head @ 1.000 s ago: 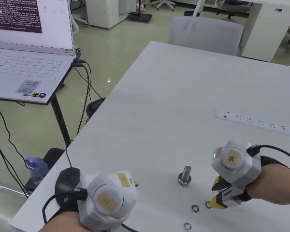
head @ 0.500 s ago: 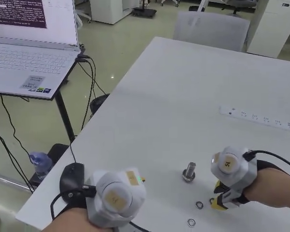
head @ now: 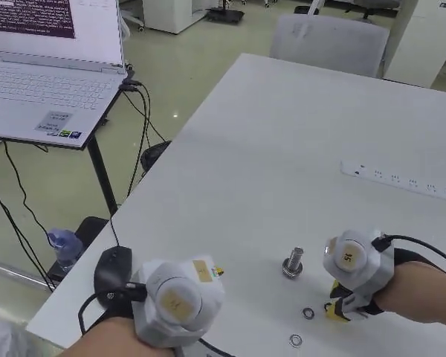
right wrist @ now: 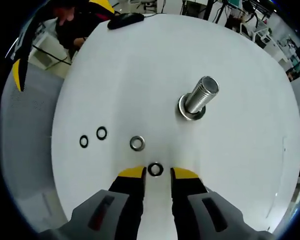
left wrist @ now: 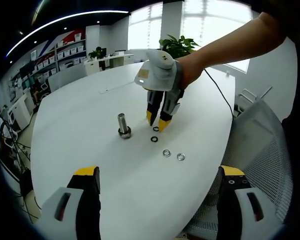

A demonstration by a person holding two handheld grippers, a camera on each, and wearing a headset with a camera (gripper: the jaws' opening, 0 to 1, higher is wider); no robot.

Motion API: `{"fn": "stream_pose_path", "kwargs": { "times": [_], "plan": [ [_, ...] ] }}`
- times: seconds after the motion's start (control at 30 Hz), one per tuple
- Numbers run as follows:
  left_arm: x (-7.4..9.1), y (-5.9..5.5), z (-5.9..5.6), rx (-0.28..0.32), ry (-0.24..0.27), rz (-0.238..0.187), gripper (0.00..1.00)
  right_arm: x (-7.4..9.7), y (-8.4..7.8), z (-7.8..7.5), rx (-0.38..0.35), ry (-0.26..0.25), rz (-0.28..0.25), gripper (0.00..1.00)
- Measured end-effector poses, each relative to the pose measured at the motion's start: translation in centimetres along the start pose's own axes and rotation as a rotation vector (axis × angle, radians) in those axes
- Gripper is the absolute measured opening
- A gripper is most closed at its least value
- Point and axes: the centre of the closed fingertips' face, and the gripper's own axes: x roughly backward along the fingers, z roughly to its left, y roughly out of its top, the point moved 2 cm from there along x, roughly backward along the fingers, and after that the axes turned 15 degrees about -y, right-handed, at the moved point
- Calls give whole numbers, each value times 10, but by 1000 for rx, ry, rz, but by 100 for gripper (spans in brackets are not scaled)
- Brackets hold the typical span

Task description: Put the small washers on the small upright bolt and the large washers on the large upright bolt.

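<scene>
Washers, four, loose and flat on the white table [head: 282,149]. First washer [right wrist: 155,169]: lies between the tips of the right gripper [right wrist: 157,176]. That gripper's jaws point down at the tabletop and are parted narrowly, with a sliver of table on either side of the ring, so it is not clamped. Second washer [right wrist: 136,143]: just beyond the first, apart from it. Third washer [right wrist: 101,133] and fourth washer [right wrist: 84,141]: thin rings, side by side, set off from the other two.

Bolt [right wrist: 200,97]: one, threaded, silver, upright on a wider foot, near the washers. Whether that foot is its head or a washer cannot be told.

Left gripper [left wrist: 159,174]: jaws spread wide with nothing between them, well apart from the group, facing the bolt and the right gripper across the table.

Surroundings: power strip [head: 401,182] farther along the table. Black mouse [head: 113,269] at the near edge. Open laptop [head: 44,82] on a stand beside the table. Grey chair [head: 327,44] at the far edge.
</scene>
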Motion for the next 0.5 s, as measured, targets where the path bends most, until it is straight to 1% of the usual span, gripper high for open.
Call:
{"fn": "stream_pose_path", "kwargs": {
  "times": [0.1,0.2,0.3,0.43,0.5],
  "plan": [
    [-1,0,-1,2,-5,-3,99,0,0,1,-9,-1,0,19],
    [-1,0,-2,0,-6,0,98,0,-1,1,-5,-4,9,15],
    [-1,-1,-3,0,-9,0,97,0,-1,1,-9,-4,13,15],
    [0,-2,-3,2,-9,1,95,0,-1,3,13,-15,18,14],
    [0,-4,-4,6,-9,7,95,0,-1,3,5,-15,22,14]
  ]
}}
